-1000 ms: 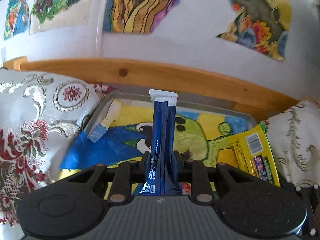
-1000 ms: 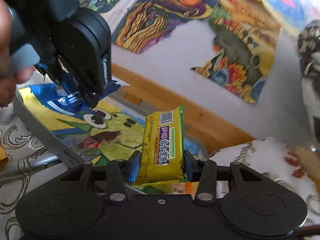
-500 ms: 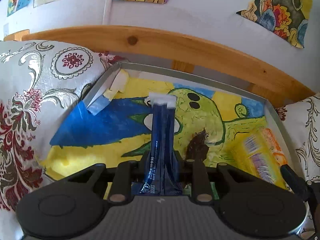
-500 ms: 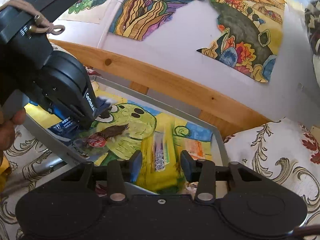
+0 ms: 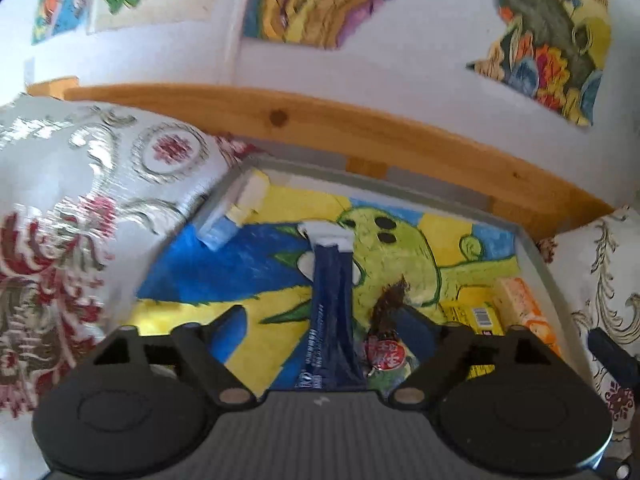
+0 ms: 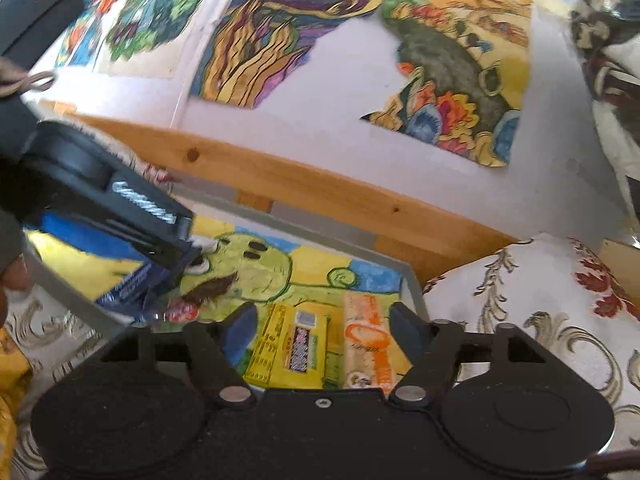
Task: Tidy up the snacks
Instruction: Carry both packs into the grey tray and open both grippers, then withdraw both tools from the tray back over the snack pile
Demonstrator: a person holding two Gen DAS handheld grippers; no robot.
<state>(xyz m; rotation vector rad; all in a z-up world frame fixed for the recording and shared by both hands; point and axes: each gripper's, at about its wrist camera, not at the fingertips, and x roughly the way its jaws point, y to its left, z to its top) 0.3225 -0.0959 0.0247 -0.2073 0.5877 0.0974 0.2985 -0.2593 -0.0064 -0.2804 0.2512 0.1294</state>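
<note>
Blue foil is the first thing between the left gripper [image 5: 330, 320] fingers: they stand spread wide, and the blue packet [image 5: 330, 300] rises on edge between them, touching neither pad that I can see. The right gripper [image 6: 322, 322] is likewise spread, gripping nothing. Just beyond its fingers lie the yellow snack bar [image 6: 294, 346] and, at its 3 o'clock and touching it, an orange-and-white packet [image 6: 366, 346], both flat on the tray floor.

Outward from there, a grey tray [image 5: 532, 252] lined with a painted green creature holds all of it. A small red-wrapped candy [image 5: 386, 354] sits at 3 o'clock of the blue packet, just beside it. From the right wrist view the left gripper [image 6: 188, 254] reaches in from 9 o'clock with the blue packet [image 6: 128, 284] under its tip.

The step in hand looks like the release of 2 snacks into the tray. Next, I judge, each gripper should draw straight back without dragging its packet, then go for whatever snack is left outside.

Whether the blue packet's base rests on the tray floor or leans on the gripper body is hidden below the left camera's frame. Motion blur smears the patterned cushions [image 5: 72, 216] and the print on every wrapper. Snacks outside the tray are not in view.
</note>
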